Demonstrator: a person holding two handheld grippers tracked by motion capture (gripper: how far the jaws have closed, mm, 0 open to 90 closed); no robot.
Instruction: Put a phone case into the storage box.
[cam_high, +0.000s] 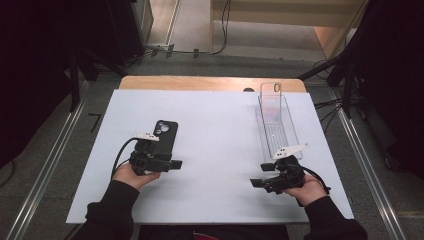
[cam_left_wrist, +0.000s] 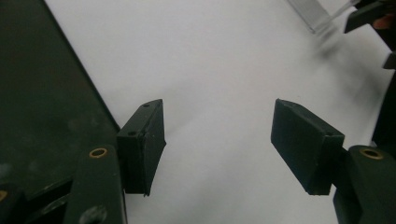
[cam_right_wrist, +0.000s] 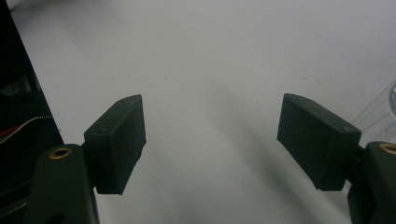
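A black phone (cam_high: 166, 134) lies back up on the white board (cam_high: 215, 130), left of centre. My left gripper (cam_high: 174, 164) is at its near end and points right; in the left gripper view the left gripper (cam_left_wrist: 219, 140) stands open over bare board, and the phone (cam_left_wrist: 42, 93) is a dark slab beside the left jaw. A clear phone case (cam_high: 272, 97) rests along a clear tray (cam_high: 281, 135) at the right. Just in front of that tray my right gripper (cam_high: 261, 175) points left; the right gripper (cam_right_wrist: 212, 140) is open with nothing between its pads.
The board covers a wooden table (cam_high: 210, 82) with metal rails and floor on both sides. The tray's corner (cam_left_wrist: 313, 14) and the other gripper show at the top right of the left gripper view. A clear tray edge (cam_right_wrist: 383, 107) is at the right of the right gripper view.
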